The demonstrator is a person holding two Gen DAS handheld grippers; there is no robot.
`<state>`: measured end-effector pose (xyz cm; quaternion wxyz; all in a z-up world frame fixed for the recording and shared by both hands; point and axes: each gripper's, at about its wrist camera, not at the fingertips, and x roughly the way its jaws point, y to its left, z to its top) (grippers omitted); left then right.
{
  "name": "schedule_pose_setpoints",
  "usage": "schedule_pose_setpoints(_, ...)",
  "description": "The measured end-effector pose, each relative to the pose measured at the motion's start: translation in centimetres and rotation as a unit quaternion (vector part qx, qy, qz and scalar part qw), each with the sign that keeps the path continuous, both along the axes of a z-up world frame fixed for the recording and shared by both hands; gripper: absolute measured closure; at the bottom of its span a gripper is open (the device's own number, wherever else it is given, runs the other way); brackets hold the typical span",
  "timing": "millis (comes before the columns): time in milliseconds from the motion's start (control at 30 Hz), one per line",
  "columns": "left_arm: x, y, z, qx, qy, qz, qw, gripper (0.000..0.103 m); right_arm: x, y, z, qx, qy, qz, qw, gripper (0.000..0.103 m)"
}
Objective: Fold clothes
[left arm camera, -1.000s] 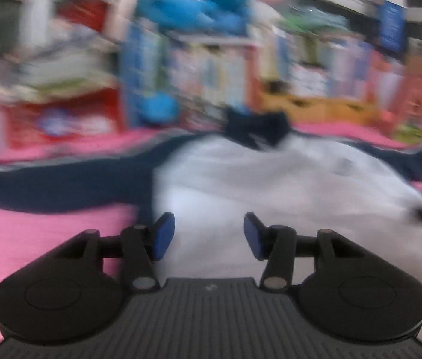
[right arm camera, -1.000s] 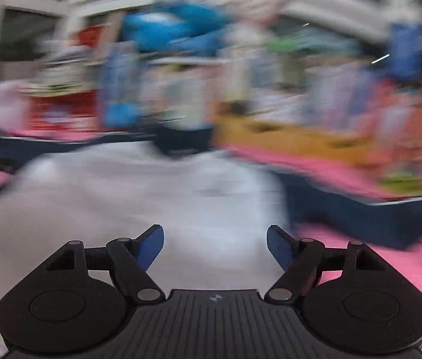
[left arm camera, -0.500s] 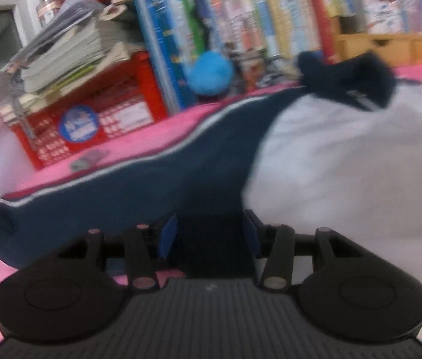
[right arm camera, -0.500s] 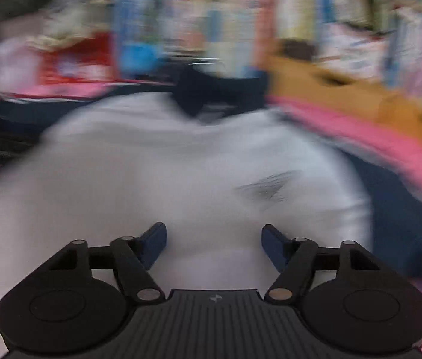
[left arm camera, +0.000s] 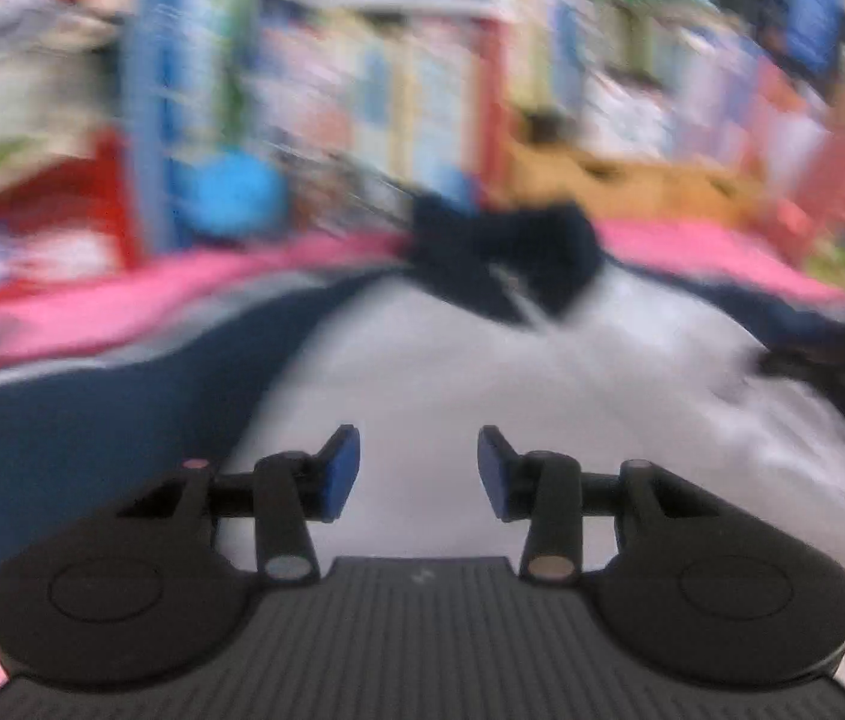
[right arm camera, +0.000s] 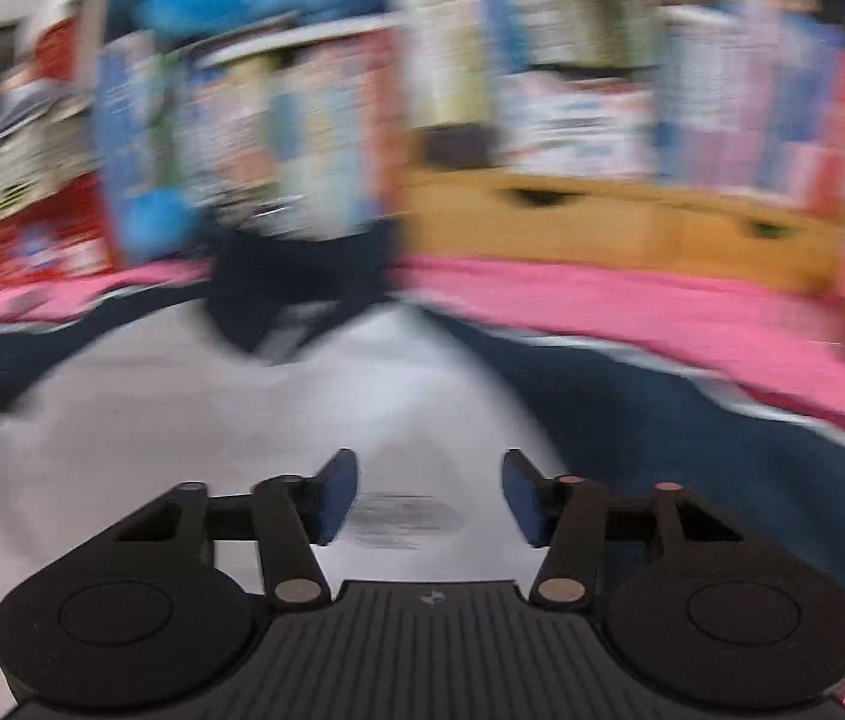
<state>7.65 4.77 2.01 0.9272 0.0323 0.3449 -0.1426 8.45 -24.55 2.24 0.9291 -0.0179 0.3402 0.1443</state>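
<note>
A white shirt [left arm camera: 482, 372] with navy sleeves lies spread on a pink cover, its navy collar [left arm camera: 506, 258] at the far side. My left gripper [left arm camera: 418, 450] hovers over the white body beside the left navy sleeve [left arm camera: 92, 420]. Its jaws are closing, with a gap and no cloth between the pads. In the right wrist view the shirt [right arm camera: 242, 408] fills the foreground. My right gripper [right arm camera: 429, 480] is above a small dark print [right arm camera: 404, 519] on the chest, next to the right navy sleeve [right arm camera: 662, 438]. Its jaws are also closing, with nothing pinched. Both views are blurred.
The pink cover [left arm camera: 122, 300] reaches back to a packed bookshelf [left arm camera: 362, 90]. A red crate [left arm camera: 32, 228] and a blue ball [left arm camera: 230, 192] stand at the left. A wooden drawer box [right arm camera: 602, 222] sits behind the collar on the right.
My left gripper has swung right, from over the navy sleeve to over the white body. My right gripper's jaws have narrowed, and it now sits nearer the right sleeve.
</note>
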Motion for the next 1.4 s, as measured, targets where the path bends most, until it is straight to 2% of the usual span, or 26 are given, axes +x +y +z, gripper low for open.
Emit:
schedule_pose_setpoints(67, 2.6, -2.0, -1.6, 0.020, 0.021, -0.008, 0.9996, 0.064, 1.7, 2.8, -1.0, -0.003, 0.021, 0.025, 0.999, 0.085)
schedule_pose_setpoints(167, 6.9, -3.4, -2.4, 0.034, 0.002, 0.008, 0.9994, 0.065, 6.0, 5.1, -2.7, -0.006, 0.031, 0.006, 0.999, 0.088)
schedule_pose_setpoints(333, 13.8, -3.3, -3.5, 0.081, -0.038, 0.045, 0.9950, 0.061, 13.7, 4.2, -2.9, 0.004, 0.023, -0.043, 0.999, 0.091)
schedule_pose_setpoints(467, 17.5, -0.8, -4.0, 0.040, -0.017, 0.081, 0.9958, 0.036, 17.4, 2.7, -3.4, 0.030, 0.023, -0.048, 0.998, 0.091)
schedule_pose_setpoints(567, 18.2, -0.4, -3.9, 0.034, -0.011, 0.093, 0.9951, 0.034, 18.3, 2.9, -3.7, 0.020, 0.013, -0.053, 0.998, 0.090)
schedule_pose_setpoints(633, 18.1, -0.8, -3.7, 0.048, -0.016, 0.092, 0.9944, 0.034, 17.8, 2.8, -3.5, 0.031, 0.019, -0.063, 0.997, 0.084)
schedule_pose_setpoints(700, 17.7, -1.4, -3.4, 0.065, -0.023, 0.092, 0.9934, 0.035, 16.4, 2.0, -2.8, 0.048, 0.019, -0.060, 0.997, 0.063)
schedule_pose_setpoints(733, 17.3, -1.7, -3.1, 0.071, -0.030, 0.090, 0.9930, 0.038, 15.4, 1.3, -2.3, 0.055, 0.013, -0.055, 0.997, 0.057)
schedule_pose_setpoints(767, 16.6, -2.0, -2.7, 0.074, -0.039, 0.088, 0.9926, 0.049, 14.1, 0.2, -1.8, 0.056, 0.003, -0.051, 0.997, 0.052)
schedule_pose_setpoints(800, 15.8, -2.3, -2.2, 0.072, -0.051, 0.084, 0.9926, 0.054, 12.4, -1.1, -1.1, 0.052, -0.010, -0.048, 0.997, 0.049)
schedule_pose_setpoints(833, 14.9, -2.9, -1.6, 0.063, -0.064, 0.073, 0.9933, 0.054, 10.8, -2.6, -0.5, 0.046, -0.024, -0.049, 0.997, 0.047)
schedule_pose_setpoints(900, 13.2, -4.7, -0.3, 0.044, -0.085, 0.037, 0.9947, 0.054, 6.9, -6.6, 0.5, 0.029, -0.051, -0.078, 0.995, 0.034)
schedule_pose_setpoints(967, 12.2, -7.6, 0.5, 0.036, -0.094, -0.010, 0.9949, 0.054, 4.0, -11.0, 1.0, 0.021, -0.063, -0.131, 0.989, 0.033)
schedule_pose_setpoints(1000, 12.1, -9.0, 0.6, 0.029, -0.090, -0.029, 0.9951, 0.054, 2.4, -13.5, 1.2, 0.020, -0.069, -0.168, 0.983, 0.033)
schedule_pose_setpoints(1067, 12.7, -12.0, 0.2, 0.009, -0.068, -0.056, 0.9961, 0.052, -0.6, -18.7, 1.4, 0.027, -0.077, -0.256, 0.963, 0.033)
schedule_pose_setpoints(1167, 14.0, -15.2, -1.6, 0.015, -0.041, -0.048, 0.9979, 0.054, -4.9, -26.7, 1.3, 0.044, -0.086, -0.386, 0.917, 0.033)
schedule_pose_setpoints(1233, 14.6, -16.2, -2.8, 0.027, -0.028, -0.034, 0.9987, 0.054, -7.3, -30.8, 1.0, 0.053, -0.090, -0.452, 0.886, 0.033)
schedule_pose_setpoints(1300, 15.1, -16.6, -3.6, 0.046, -0.023, -0.026, 0.9983, 0.054, -9.1, -34.1, 0.4, 0.076, -0.092, -0.493, 0.862, 0.032)
schedule_pose_setpoints(1400, 15.3, -16.4, -3.6, 0.054, -0.023, -0.013, 0.9982, 0.052, -10.2, -37.8, -0.9, 0.139, -0.082, -0.516, 0.841, 0.027)
